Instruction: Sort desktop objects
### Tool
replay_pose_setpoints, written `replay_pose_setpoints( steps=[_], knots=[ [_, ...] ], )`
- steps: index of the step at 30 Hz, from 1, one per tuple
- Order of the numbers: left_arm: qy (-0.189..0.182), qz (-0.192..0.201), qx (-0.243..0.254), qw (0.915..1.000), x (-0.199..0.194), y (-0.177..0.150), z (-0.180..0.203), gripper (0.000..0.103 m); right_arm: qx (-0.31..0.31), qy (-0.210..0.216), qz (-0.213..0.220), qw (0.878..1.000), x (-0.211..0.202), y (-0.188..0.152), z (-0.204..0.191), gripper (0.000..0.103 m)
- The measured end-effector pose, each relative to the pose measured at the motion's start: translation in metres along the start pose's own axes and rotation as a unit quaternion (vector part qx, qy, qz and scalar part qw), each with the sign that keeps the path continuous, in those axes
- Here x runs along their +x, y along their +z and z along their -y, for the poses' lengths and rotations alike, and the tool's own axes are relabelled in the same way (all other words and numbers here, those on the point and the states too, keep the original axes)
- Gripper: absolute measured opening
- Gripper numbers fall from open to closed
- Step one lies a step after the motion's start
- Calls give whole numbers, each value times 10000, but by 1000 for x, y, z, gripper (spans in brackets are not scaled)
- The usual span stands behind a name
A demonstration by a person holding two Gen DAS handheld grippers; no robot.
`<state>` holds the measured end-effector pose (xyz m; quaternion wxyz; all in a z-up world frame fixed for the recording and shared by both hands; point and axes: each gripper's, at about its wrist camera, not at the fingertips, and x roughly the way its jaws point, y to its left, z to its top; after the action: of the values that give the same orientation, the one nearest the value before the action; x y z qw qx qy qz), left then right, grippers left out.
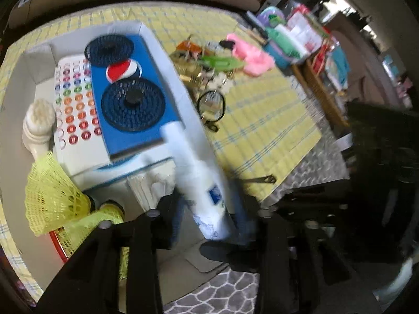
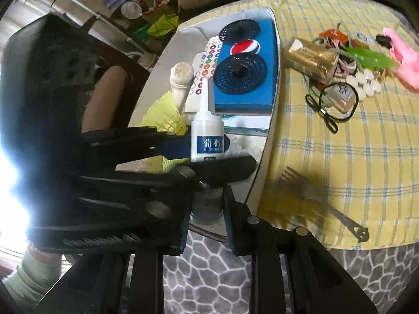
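While the left gripper (image 2: 207,154) jaws clamp a white bottle (image 2: 207,136), right gripper (image 2: 207,225) jaws parted, fork (image 2: 314,193) beside white box (image 2: 264,157).

Your left gripper (image 1: 207,225) clamps the white bottle (image 1: 199,180) over the white box's (image 1: 26,78) near edge — nozzle pointing at the blue Pepsi box (image 1: 131,89). Yellow shuttlecocks (image 1: 52,191) lie at the left; the clutter pile (image 1: 209,62) sits beyond on the yellow checked cloth (image 1: 262,120).

both wrist views close above box (image 1: 31,78)
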<state>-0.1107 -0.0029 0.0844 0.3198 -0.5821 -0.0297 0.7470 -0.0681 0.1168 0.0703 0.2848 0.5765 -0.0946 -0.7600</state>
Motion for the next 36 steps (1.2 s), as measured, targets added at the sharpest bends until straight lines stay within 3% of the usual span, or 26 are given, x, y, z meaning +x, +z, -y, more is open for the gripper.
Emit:
replay_pose_setpoints(
  steps=[3,5,11,13,16,20,28,36],
  knots=[
    [-17,37,-140,9999,-3,-4,-8,67,-118,-98,-1,9999,-5,-3,-4,26],
    [-106,205,-178,9996,-13,-3,-12,73,-171,-181,41,9997,-11,-6,-5,27],
    [-202,522,-423,9975,-38,-4,-26,73,-394,-430,417,9974,-40,-13,-3,30],
    [-137,613,-387,9973,-43,-7,-24,73,-385,-514,590,9962,-49,-15,-2,38],
    [-47,811,-317,9962,-53,-25,-18,86,-346,-710,778,9938,-57,-21,9,47],
    [121,1143,-191,9932,-58,-53,-2,96,-417,-1150,974,9877,-63,-33,29,47],
    [211,1555,274,9872,-45,-105,53,97,-451,-1460,1295,9797,-68,-70,75,48],
    [-182,1526,274,9877,-9,-134,95,95,-772,-1425,1474,9757,-54,-82,106,48]
  ],
)
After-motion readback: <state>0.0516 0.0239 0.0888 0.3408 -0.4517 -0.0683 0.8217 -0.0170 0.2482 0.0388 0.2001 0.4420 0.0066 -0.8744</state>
